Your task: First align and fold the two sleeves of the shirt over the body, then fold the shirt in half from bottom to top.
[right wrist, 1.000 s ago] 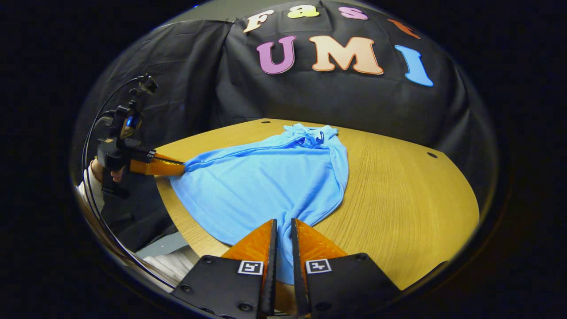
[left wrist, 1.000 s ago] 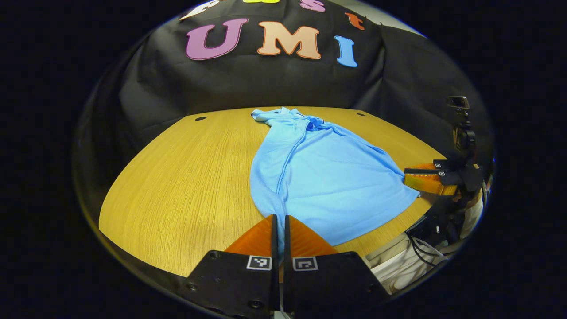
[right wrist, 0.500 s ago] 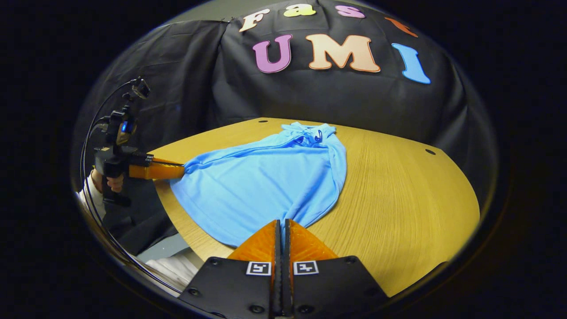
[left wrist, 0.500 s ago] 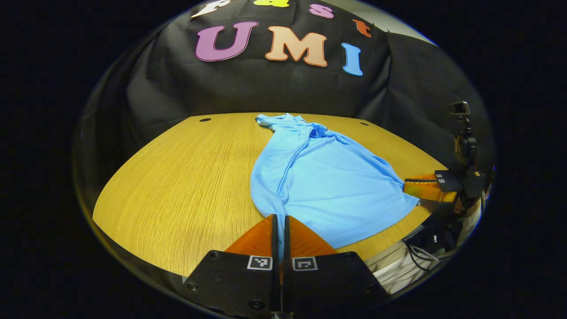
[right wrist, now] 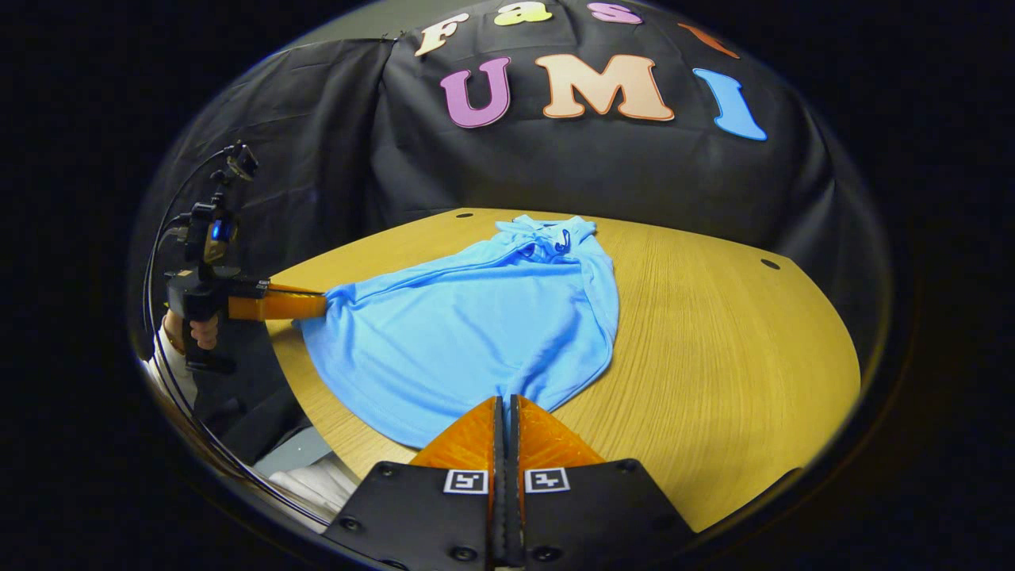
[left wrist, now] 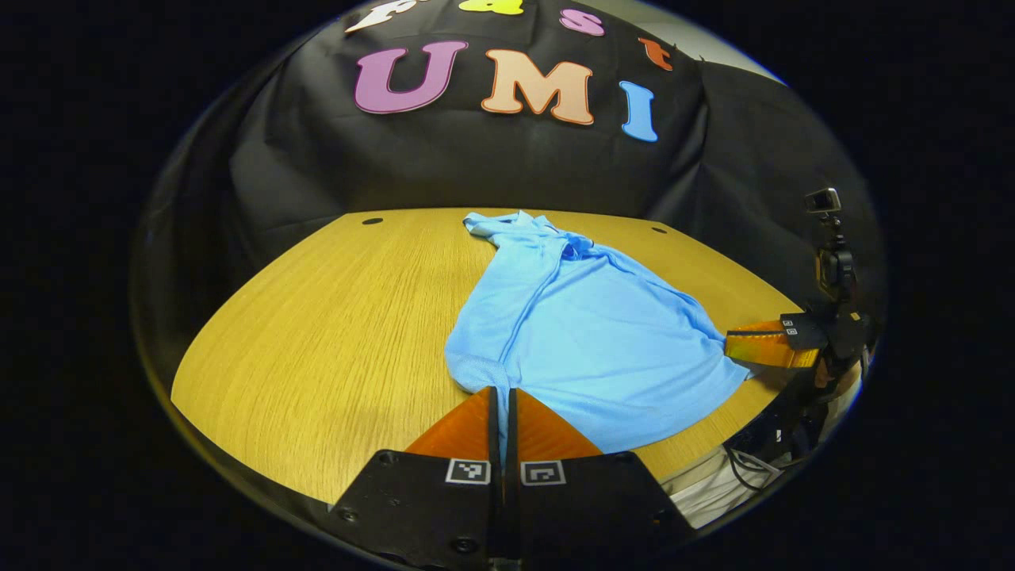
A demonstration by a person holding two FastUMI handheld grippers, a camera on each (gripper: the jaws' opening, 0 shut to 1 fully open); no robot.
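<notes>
We see a light-blue shirt (left wrist: 591,337) lying on the wooden counter (left wrist: 333,333), collar end toward the booth wall and hem toward the near edge. In the left gripper view, our left gripper (left wrist: 499,396) is at the near edge of the counter, its two fingers (left wrist: 464,424) pressed together with a strip of shirt fabric between them at the hem's left corner. From that corner a seam runs up the shirt toward the bunched collar (left wrist: 575,247). At the right of the same view the right gripper (left wrist: 733,347) meets the shirt's other lower corner at the counter's edge.

In the right gripper view, our right gripper (right wrist: 505,406) is clenched too, fingers (right wrist: 547,440) tight together with the hem of the shirt (right wrist: 468,333) caught between them. Farther left in that view the left gripper (right wrist: 317,305) pinches its corner of the hem, which is drawn into a gathered point, and a hand (right wrist: 194,329) holds the gripper's grip. Between the two held corners the hem curves along the near edge of the counter (right wrist: 714,357). The sleeves look gathered near the collar (right wrist: 547,238); we cannot tell how they are folded.
</notes>
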